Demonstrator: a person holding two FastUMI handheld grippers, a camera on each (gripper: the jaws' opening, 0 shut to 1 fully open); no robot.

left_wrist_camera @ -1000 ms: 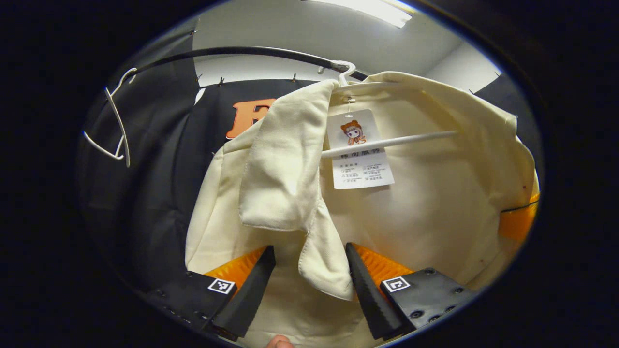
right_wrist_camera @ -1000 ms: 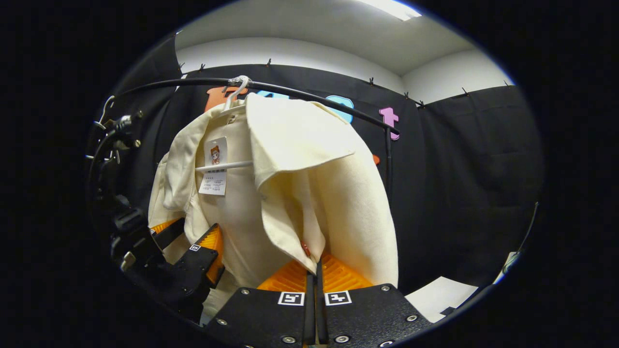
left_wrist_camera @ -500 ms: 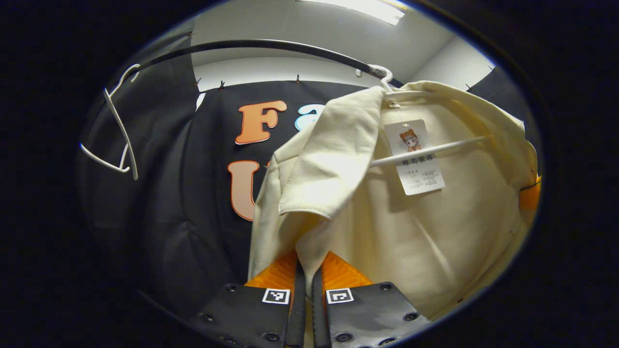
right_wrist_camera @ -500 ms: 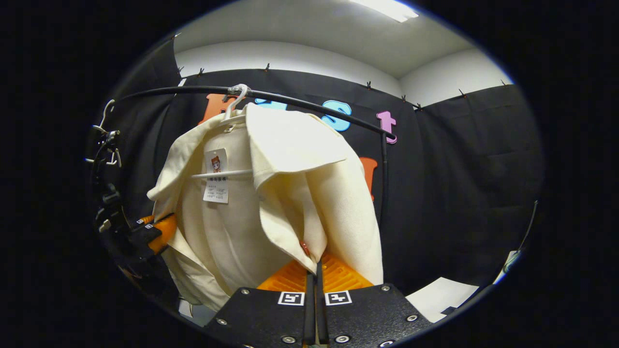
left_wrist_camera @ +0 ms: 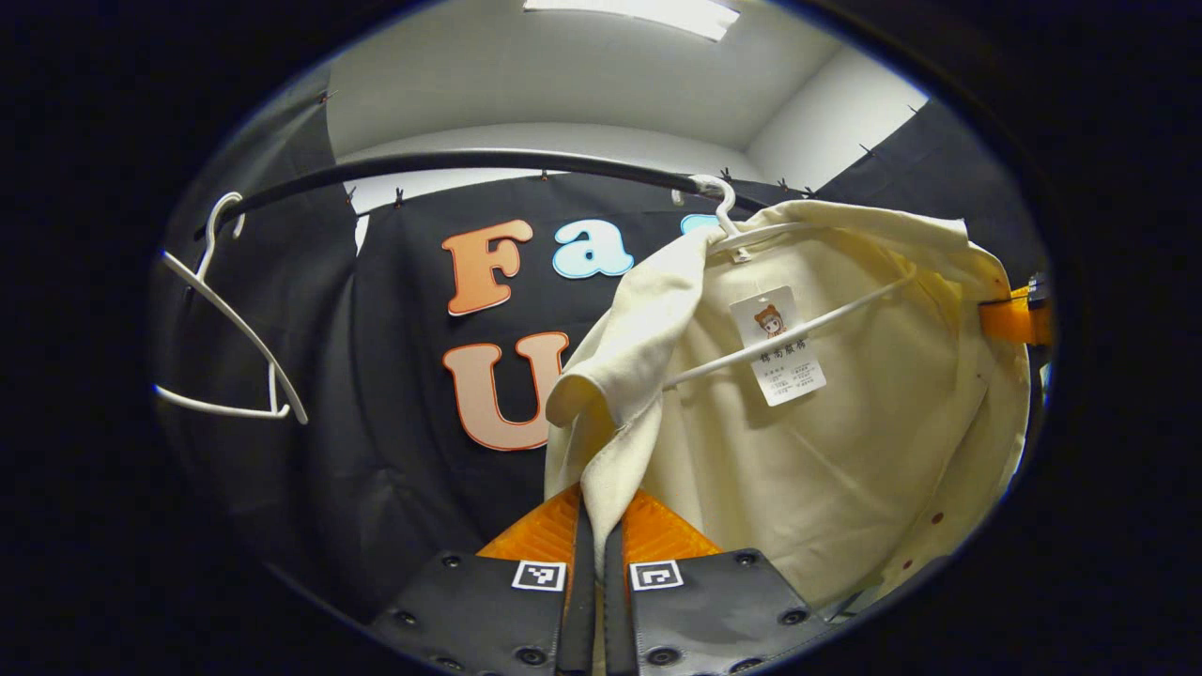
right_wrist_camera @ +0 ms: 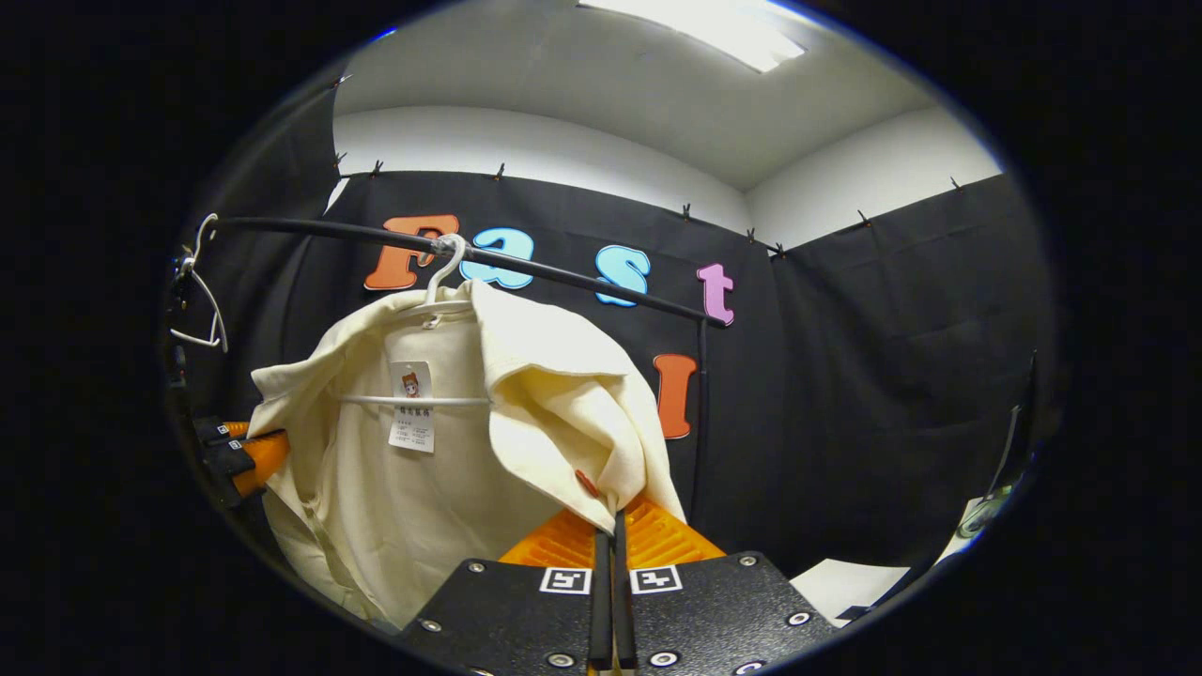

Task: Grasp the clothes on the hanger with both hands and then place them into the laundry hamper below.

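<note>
A cream shirt [left_wrist_camera: 826, 441] hangs open on a white hanger [left_wrist_camera: 779, 333] hooked over a black rail [left_wrist_camera: 470, 164]; a paper tag [left_wrist_camera: 778, 345] dangles inside its collar. My left gripper [left_wrist_camera: 595, 512] is shut on the shirt's left front edge. In the right gripper view the same cream shirt [right_wrist_camera: 413, 479] hangs on the hanger [right_wrist_camera: 418, 401], and my right gripper [right_wrist_camera: 615, 526] is shut on its right front edge by a red button [right_wrist_camera: 586, 483]. The left gripper [right_wrist_camera: 246, 453] also appears there at the shirt's far side. The right gripper [left_wrist_camera: 1014, 317] shows at the shirt's right edge in the left gripper view.
An empty white hanger [left_wrist_camera: 230, 329] hangs at the left end of the rail; it shows as the spare hanger [right_wrist_camera: 199, 300] in the right gripper view. The rail's upright post [right_wrist_camera: 700, 404] stands right of the shirt. A pale patch of floor [right_wrist_camera: 845, 577] lies at lower right.
The left gripper went from open around the shirt's front edge to shut on it. Both grippers have pulled back and down, spreading the shirt fronts apart on the hanger.
</note>
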